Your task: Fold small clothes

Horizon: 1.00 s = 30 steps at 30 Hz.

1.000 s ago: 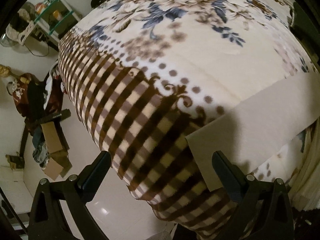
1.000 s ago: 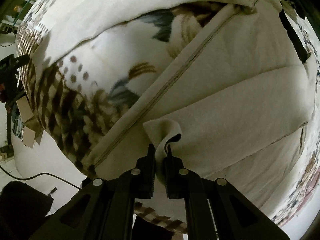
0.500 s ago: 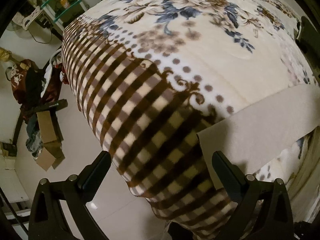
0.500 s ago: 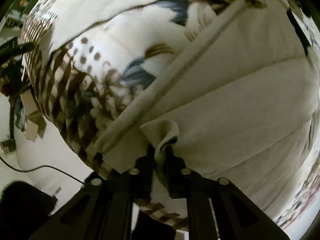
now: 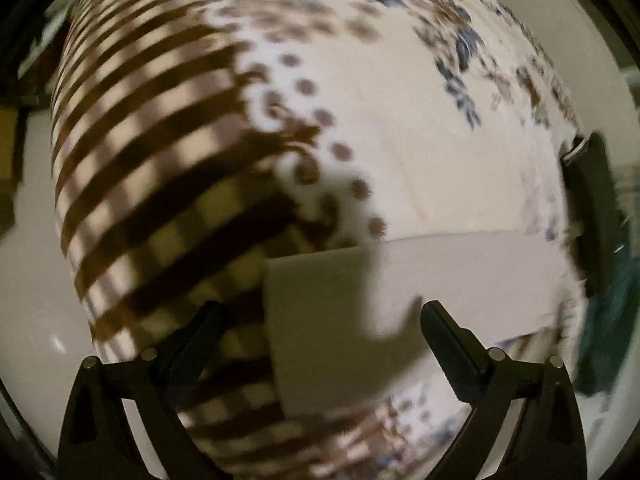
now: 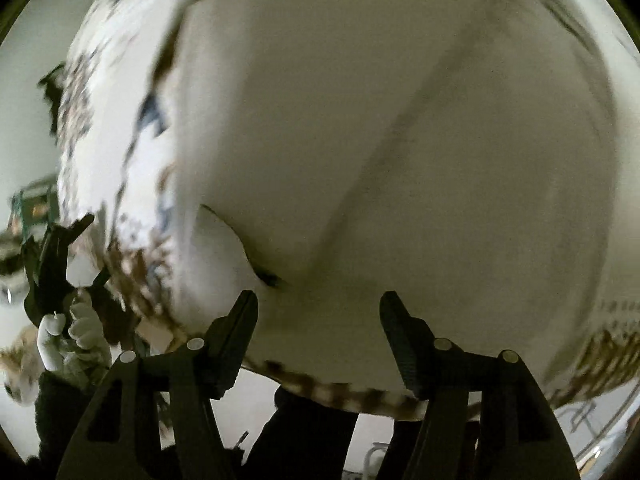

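A cream-white garment lies on a patterned blanket. In the left wrist view one flat strip of it [image 5: 360, 288] reaches toward me, and my left gripper [image 5: 320, 320] is open with the strip's end between its spread fingers, not gripped. In the right wrist view the garment [image 6: 400, 140] fills most of the frame, with a seam running diagonally across it. My right gripper [image 6: 318, 312] is open and empty just above the cloth. The other gripper [image 6: 56, 264] shows at the far left, held by a gloved hand [image 6: 72, 332]. Both views are blurred.
The blanket [image 5: 160, 140] has brown checks on the left and blue flowers on cream further back. It drapes over a bed edge, with pale floor [image 5: 28, 260] to the left. A dark object [image 5: 592, 216] stands at the blanket's right edge.
My right gripper has opened and let go of the garment fold it pinched. My left gripper has moved right, over the strip's end. Both cameras are moving fast.
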Each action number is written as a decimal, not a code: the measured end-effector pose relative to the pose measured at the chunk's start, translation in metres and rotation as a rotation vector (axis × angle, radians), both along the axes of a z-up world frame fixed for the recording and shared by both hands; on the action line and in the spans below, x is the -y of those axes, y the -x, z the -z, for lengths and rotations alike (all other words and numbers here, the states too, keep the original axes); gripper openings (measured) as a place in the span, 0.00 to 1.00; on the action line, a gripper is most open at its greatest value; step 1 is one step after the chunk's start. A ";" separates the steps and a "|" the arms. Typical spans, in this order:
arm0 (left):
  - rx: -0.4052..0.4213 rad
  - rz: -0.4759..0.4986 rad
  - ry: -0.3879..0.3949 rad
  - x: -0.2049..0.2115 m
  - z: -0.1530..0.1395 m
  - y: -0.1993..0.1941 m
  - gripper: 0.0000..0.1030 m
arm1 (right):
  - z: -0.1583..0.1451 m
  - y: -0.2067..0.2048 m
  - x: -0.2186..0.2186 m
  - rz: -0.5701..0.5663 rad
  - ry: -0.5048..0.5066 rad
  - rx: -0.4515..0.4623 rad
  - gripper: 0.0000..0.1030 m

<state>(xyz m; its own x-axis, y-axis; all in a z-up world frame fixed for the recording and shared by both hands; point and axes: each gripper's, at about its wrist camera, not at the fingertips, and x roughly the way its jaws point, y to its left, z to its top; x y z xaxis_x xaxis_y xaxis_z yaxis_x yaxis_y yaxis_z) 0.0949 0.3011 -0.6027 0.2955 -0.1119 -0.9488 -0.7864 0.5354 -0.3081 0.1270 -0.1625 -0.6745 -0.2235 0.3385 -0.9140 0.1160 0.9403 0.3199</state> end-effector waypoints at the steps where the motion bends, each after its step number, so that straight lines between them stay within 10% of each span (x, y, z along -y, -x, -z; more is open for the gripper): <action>1: -0.026 0.003 -0.026 0.005 0.003 -0.004 0.94 | 0.005 0.001 0.008 0.017 0.017 -0.005 0.63; 3: -0.053 0.004 -0.083 0.008 0.002 -0.009 0.80 | 0.012 -0.003 0.027 0.036 0.106 -0.015 0.63; 7: -0.103 0.022 -0.217 0.016 -0.023 -0.009 0.09 | 0.013 -0.004 0.051 0.084 0.140 -0.011 0.63; 14: -0.013 0.182 -0.398 0.050 -0.095 -0.015 0.03 | 0.005 0.002 0.090 0.133 0.133 0.001 0.63; 20: 0.106 0.667 -0.510 0.185 -0.146 -0.045 0.03 | 0.004 0.011 0.129 0.235 0.105 -0.063 0.63; 30: 0.241 1.321 -0.449 0.421 -0.124 -0.034 0.03 | -0.007 0.034 0.223 0.388 0.139 -0.063 0.64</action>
<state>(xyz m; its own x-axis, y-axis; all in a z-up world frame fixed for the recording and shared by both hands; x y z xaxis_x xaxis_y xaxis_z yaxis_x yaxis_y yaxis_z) 0.1286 -0.1198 -0.4783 0.3698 -0.1360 -0.9191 0.4099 0.9116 0.0300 0.0933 -0.3851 -0.6678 -0.1602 0.2825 -0.9458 0.4858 0.8567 0.1736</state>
